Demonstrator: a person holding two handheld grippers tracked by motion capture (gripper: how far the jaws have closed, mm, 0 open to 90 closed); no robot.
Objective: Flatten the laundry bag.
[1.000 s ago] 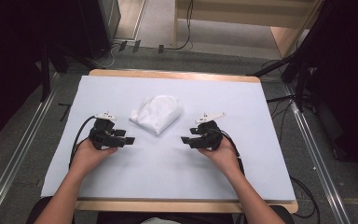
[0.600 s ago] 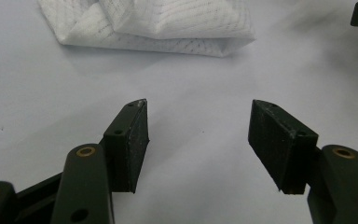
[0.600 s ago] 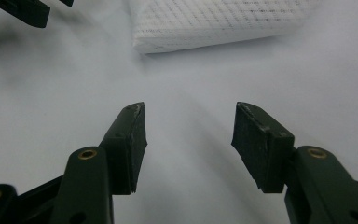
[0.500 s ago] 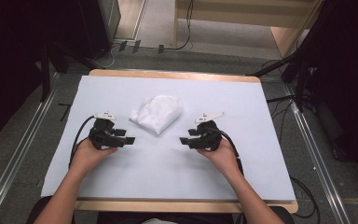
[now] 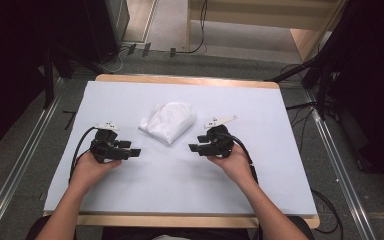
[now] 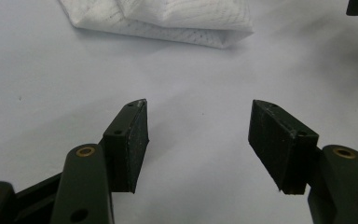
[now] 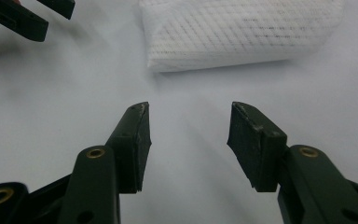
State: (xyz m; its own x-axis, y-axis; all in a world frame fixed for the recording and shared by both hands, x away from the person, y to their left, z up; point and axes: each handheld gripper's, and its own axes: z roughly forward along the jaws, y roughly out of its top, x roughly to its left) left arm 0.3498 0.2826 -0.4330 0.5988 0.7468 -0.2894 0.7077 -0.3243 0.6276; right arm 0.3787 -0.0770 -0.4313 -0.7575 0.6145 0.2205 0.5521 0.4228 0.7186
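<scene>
Pale blue covering spreads over the wooden-edged surface (image 5: 130,200), with dark floor and cables beyond its far edge. On it the left gripper (image 5: 136,151) rests in the person's left hand (image 5: 91,170), its jaws pointing toward the middle of the surface; in the left gripper view they stand wide apart with nothing but bare covering between them. The right gripper (image 5: 192,148), held in the right hand (image 5: 232,162), points back at it. Its jaws have just been closing a little, yet they are still well apart, and the right gripper view shows nothing between them either.

Outward from both, ahead of the gap between the two grippers and a little farther up the surface, lies a folded white cloth (image 5: 169,121) with a fine woven mesh texture. It sits near both but touches neither; in the right gripper view its nearest corner lies just beyond the jaw tips.

I judge this to be the approach step, before any grasp. The next move likely calls for bringing each gripper forward to an edge or corner of the cloth, getting a lower jaw under a layer, and closing firmly, since thin fabric slips easily.
</scene>
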